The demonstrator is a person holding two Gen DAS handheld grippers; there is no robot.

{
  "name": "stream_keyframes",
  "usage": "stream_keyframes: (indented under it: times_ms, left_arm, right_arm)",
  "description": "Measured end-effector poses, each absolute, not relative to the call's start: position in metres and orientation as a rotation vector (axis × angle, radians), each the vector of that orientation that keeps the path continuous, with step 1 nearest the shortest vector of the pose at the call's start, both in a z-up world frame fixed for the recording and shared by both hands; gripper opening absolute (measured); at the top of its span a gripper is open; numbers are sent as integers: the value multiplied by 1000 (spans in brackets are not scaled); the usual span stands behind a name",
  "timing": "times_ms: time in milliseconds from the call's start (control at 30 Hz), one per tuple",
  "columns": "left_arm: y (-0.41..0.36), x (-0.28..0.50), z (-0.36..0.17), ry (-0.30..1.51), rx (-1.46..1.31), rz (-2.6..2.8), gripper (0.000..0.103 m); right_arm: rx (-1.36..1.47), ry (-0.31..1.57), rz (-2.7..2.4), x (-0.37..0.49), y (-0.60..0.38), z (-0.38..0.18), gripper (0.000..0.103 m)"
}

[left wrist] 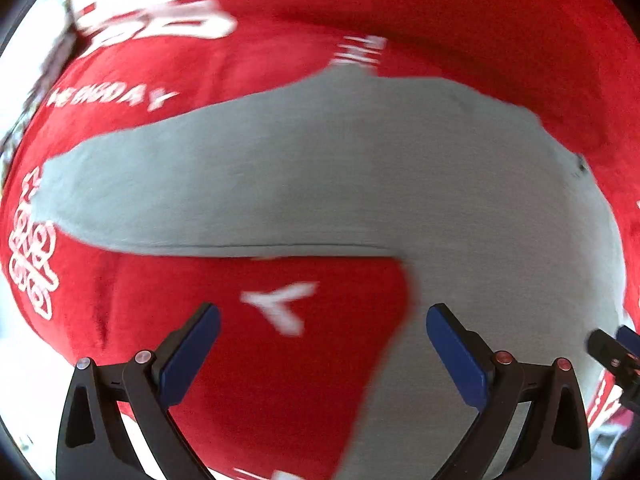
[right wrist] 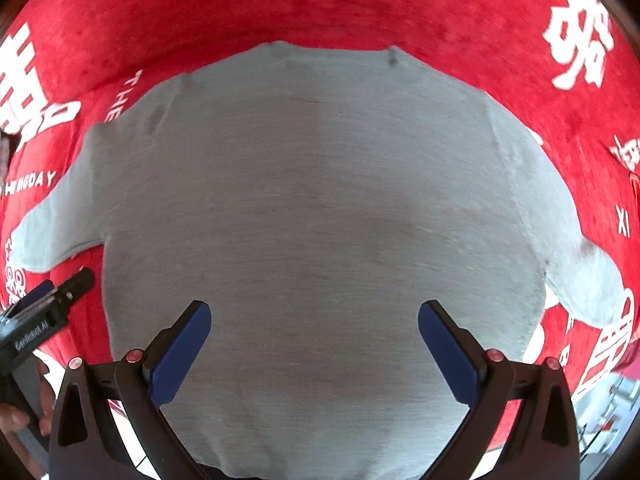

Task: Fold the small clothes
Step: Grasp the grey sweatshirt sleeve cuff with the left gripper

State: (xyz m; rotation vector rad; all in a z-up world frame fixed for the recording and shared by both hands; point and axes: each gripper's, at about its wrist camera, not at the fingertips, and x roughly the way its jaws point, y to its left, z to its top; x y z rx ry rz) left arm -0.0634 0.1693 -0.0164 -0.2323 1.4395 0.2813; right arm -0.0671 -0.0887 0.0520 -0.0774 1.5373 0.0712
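Though it lies flat and spread on the red cloth, the grey shirt looks like thin, light knit that should sag and crease wherever it is lifted. Left of the shirt's body, the left claw hangs with jaws apart and empty, just below the left sleeve. Over the shirt's lower middle, the right claw is likewise spread, holding nothing. Sleeve ends or hem corners seem the surest places to pinch.
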Motion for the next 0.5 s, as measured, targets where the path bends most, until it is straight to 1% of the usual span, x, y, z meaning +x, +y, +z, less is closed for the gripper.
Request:
stream_keyframes:
  times_ms: [133, 267, 367, 500]
  left_arm:
    - [222, -84, -26, 1416, -272, 374, 103]
    - [283, -106, -37, 1363, -393, 466, 103]
    - [323, -119, -52, 1320, -539, 461, 103]
    - [352, -133, -67, 1257, -744, 383, 103]
  right_arm:
    - [-122, 1535, 113, -69, -61, 49, 103]
    - [-160, 1533, 158, -73, -32, 46, 103]
    - [-186, 1537, 185, -78, -14, 43, 103]
    - [-200, 1546, 207, -83, 3, 40, 103]
